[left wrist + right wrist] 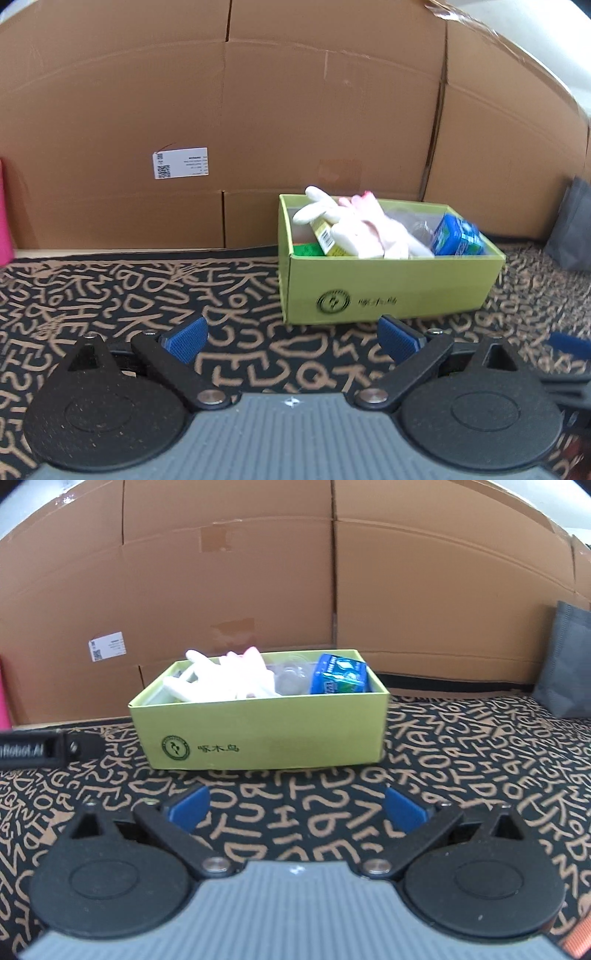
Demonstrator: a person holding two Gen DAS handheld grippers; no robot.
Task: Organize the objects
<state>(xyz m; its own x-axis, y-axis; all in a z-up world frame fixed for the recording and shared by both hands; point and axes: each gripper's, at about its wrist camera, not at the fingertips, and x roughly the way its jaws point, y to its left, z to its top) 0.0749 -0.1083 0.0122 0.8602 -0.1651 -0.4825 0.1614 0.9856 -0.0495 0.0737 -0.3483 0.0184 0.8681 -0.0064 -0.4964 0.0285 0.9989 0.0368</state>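
Observation:
A lime-green cardboard box [391,291] [266,731] stands on the patterned mat, filled with a white-and-pink plush toy [354,229] [229,679], a blue-green packet [458,236] [340,675], a clear plastic item and a yellow-green carton [327,236]. My left gripper [291,338] hovers over the mat just in front of the box and slightly left of it, open with nothing between its blue pads. My right gripper [295,808] is also open and empty, a little back from the box's front wall.
Large brown cardboard boxes [258,122] [258,572] form a wall behind the mat. A grey fabric bag [565,664] [572,229] stands at the right. A pink object [5,214] sits at the far left edge. The black body of the other gripper [40,751] shows at left in the right wrist view.

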